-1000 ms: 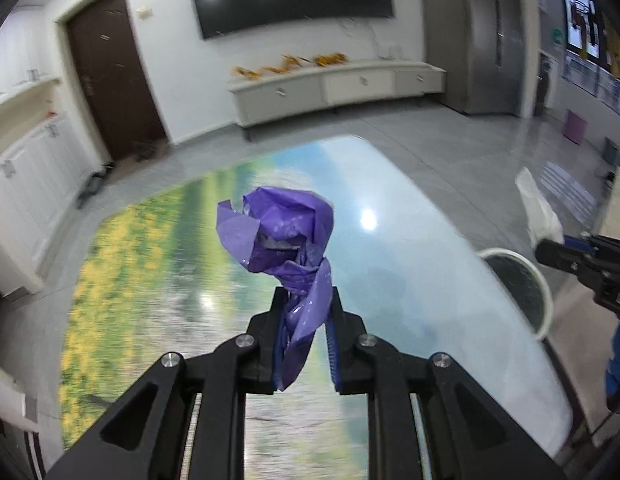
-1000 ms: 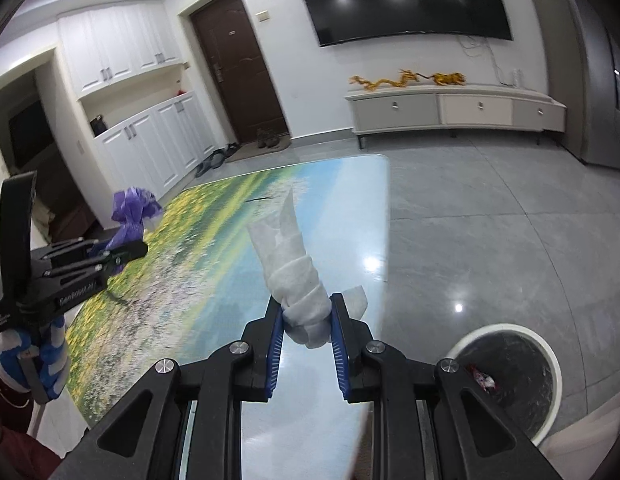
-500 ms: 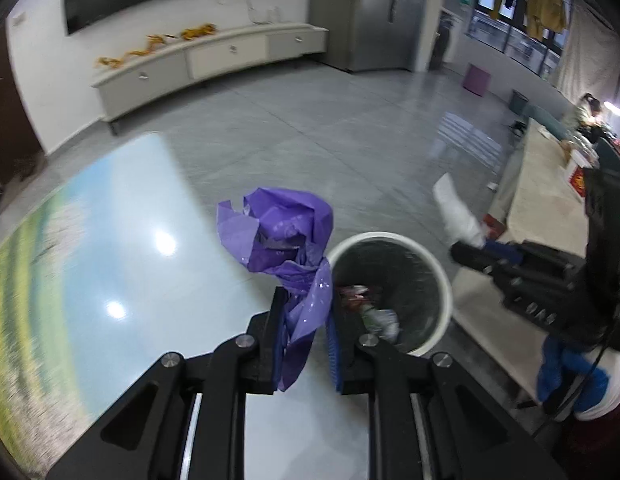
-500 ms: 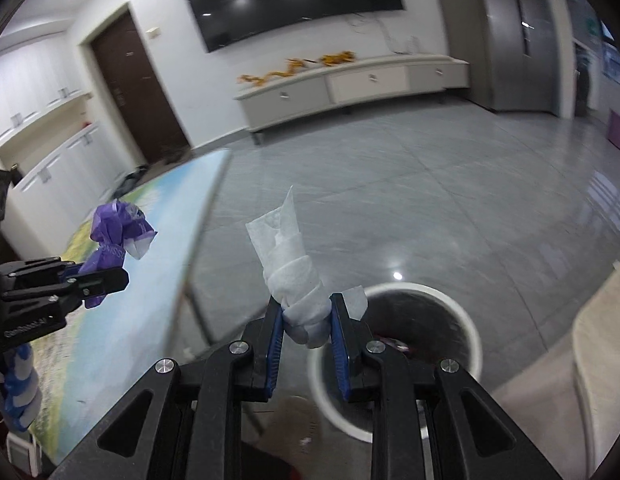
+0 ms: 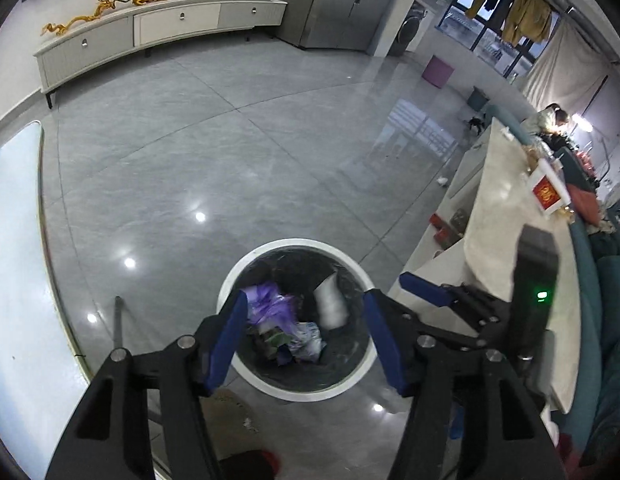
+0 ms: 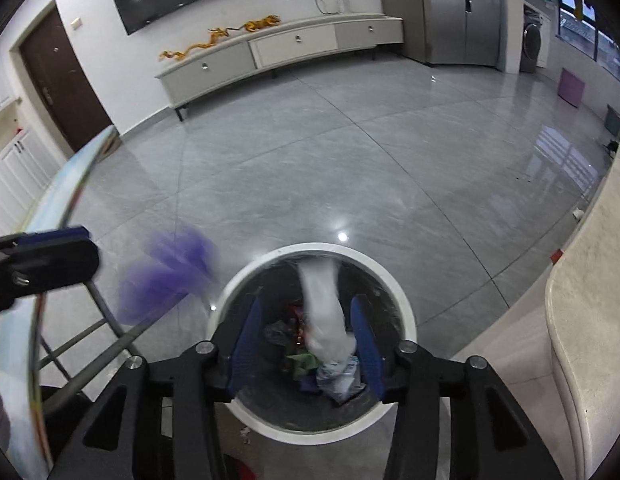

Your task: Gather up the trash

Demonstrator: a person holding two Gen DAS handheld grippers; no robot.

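Note:
A round white-rimmed trash bin (image 5: 230, 288) (image 6: 401, 312) stands on the grey floor below both grippers, with several scraps inside. My left gripper (image 5: 306, 332) is open above it; the purple wrapper (image 5: 270, 306) is falling in, blurred in the right wrist view (image 6: 166, 268). My right gripper (image 6: 306, 340) is open above the bin; the white tissue (image 6: 323, 308) drops between its fingers and shows in the left wrist view (image 5: 329, 304). The right gripper (image 5: 425, 294) is at right in the left wrist view; the left gripper (image 6: 50, 256) is at left in the right.
The printed table's edge (image 5: 14, 280) (image 6: 50, 216) is to the left of the bin. A pale stone counter (image 5: 505, 240) (image 6: 589, 320) runs along the right. A long white cabinet (image 6: 278, 48) stands at the far wall. Small scraps lie on the floor near the bin (image 5: 246, 422).
Both grippers have swung from the table to above the bin and opened. The purple wrapper and the white tissue have been let go and are falling into the bin.

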